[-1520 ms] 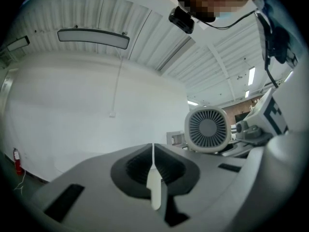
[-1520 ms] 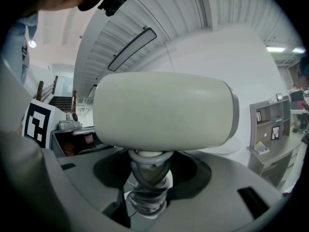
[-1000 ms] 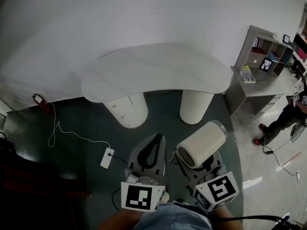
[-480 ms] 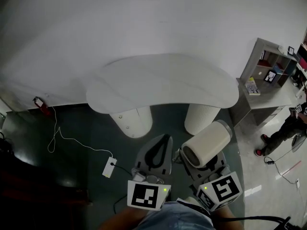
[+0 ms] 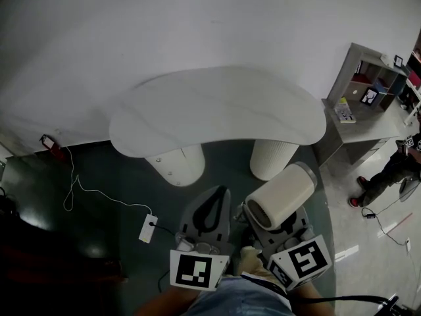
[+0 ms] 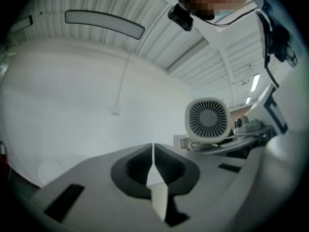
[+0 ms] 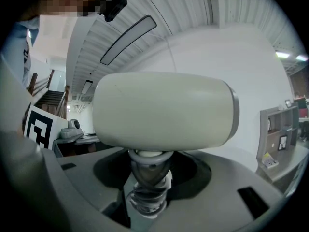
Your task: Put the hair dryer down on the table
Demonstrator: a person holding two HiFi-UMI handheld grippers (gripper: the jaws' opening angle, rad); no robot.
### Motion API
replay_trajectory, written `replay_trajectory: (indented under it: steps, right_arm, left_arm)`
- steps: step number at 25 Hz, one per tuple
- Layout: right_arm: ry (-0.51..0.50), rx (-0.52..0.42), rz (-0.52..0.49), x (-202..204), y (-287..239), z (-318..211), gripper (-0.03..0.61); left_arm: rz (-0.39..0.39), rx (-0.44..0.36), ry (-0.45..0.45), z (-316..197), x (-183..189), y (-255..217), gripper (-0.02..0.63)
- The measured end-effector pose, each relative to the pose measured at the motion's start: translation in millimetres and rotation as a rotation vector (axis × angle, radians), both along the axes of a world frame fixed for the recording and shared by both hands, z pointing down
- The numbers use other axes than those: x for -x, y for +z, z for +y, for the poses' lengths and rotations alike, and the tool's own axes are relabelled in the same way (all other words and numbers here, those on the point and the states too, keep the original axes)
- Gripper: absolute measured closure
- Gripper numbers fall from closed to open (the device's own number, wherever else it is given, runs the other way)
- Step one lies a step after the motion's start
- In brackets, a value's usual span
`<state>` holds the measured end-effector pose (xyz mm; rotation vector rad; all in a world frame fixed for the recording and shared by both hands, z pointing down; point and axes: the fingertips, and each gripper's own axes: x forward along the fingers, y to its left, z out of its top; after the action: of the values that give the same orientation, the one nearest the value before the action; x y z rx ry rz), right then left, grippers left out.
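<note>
A cream, barrel-shaped hair dryer (image 5: 281, 195) stands out of my right gripper (image 5: 273, 221), whose jaws are shut on its folded handle and wound cord (image 7: 147, 187). In the right gripper view its body (image 7: 164, 111) fills the middle, lying crosswise. Its grilled back end (image 6: 207, 120) shows in the left gripper view. My left gripper (image 5: 212, 208) is shut with nothing in it, beside the right one. Both are held low, in front of the white curved table (image 5: 217, 107), which lies ahead of them.
The table stands on two ribbed white pillars (image 5: 176, 164) (image 5: 273, 158). A white power strip (image 5: 148, 229) with its cable lies on the dark floor at left. A grey shelf unit (image 5: 368, 84) and desk stand at right, with a person's legs (image 5: 385, 176) beside them.
Both grippers and the hair dryer stay almost where they were. The view has shifted slightly, with the table sitting a little higher than half a second ago.
</note>
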<state>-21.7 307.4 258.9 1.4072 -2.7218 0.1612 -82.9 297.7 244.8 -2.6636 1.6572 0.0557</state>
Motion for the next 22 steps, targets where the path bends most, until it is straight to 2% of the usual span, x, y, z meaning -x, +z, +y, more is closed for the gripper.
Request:
replay_trajectory:
  steps: [12,18,22]
  right_arm:
    - [-0.005,0.056,-0.034,-45.9,13.0,-93.5,0.359]
    - [-0.018,0.072,-0.046,-76.6,11.4,-141.1,0.359]
    - [-0.027,0.057,-0.048,-94.2,5.3,-165.4,0.359]
  left_arm:
    - [-0.064,0.041,0.002,-93.7,-46.8,8.1,0.597]
    - [-0.086,0.035,-0.009,-140.3,-75.0,-0.7,0.597]
    - [-0.119,0.0,-0.028,-163.4,-85.3,-5.7,0.597]
